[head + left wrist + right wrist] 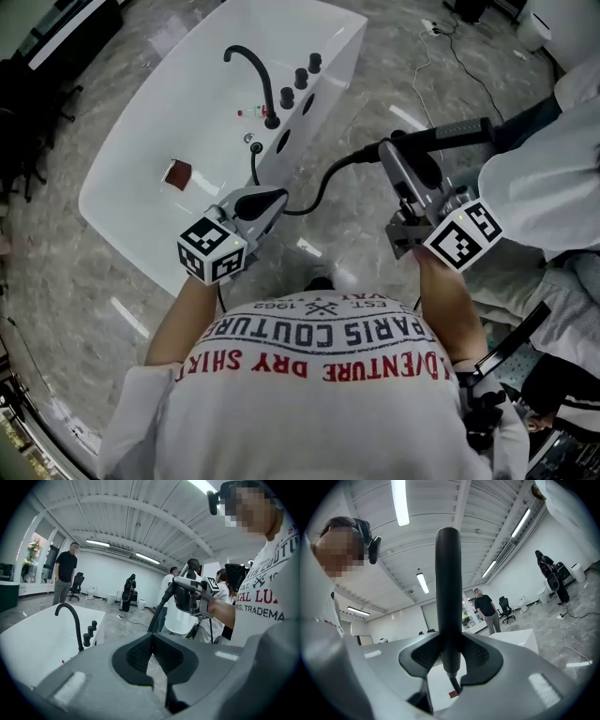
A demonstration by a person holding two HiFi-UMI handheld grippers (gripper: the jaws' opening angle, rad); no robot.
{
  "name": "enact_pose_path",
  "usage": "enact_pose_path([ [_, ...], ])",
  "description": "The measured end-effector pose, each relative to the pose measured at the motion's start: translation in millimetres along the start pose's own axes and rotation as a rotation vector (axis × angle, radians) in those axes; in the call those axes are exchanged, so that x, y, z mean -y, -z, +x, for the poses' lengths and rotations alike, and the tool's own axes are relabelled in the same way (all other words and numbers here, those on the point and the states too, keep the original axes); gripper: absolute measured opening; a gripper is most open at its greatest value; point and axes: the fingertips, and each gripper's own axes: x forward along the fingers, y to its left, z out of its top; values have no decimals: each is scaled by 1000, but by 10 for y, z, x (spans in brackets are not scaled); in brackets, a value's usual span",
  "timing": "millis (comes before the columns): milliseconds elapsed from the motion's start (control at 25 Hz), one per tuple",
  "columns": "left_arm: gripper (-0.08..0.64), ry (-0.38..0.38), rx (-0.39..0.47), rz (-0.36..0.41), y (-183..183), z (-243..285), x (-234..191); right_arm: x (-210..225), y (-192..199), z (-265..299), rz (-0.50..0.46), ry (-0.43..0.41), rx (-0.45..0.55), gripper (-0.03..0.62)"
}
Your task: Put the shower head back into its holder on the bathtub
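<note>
My right gripper (405,157) is shut on the black shower head (448,137), which it holds out over the floor to the right of the white bathtub (122,178). In the right gripper view the black handle (447,592) stands upright between the pads of the right gripper (451,660). Its black hose (323,183) curves back to the tub's near rim, beside a small round fitting (249,139). The left gripper (277,199) is shut and holds nothing, hovering by the tub's near corner. The left gripper (150,639) shows its jaws closed together, facing the shower head (187,590).
A curved black faucet (251,70) and three black knobs (300,79) stand on the tub's rim. A dark red square (177,174) lies inside the tub. A bystander in white (548,178) stands close on the right. Cables (455,52) trail across the marble floor.
</note>
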Motion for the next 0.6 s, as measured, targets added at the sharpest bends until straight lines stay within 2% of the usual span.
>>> enact_pose_path([
  [160,2,-47,-24,4,-43,302,-28,229,-181,68,12,-54,-14,137],
  [280,3,-83,-53,22,96,461,-91,343,-195,102,14,-90,-19,137],
  [360,58,-90,-79,22,256,555,-122,388,-171,105,14,-107,-22,137],
  [600,144,-85,-168,5,789,791,-180,430,-116,118,22,-128,-34,137],
])
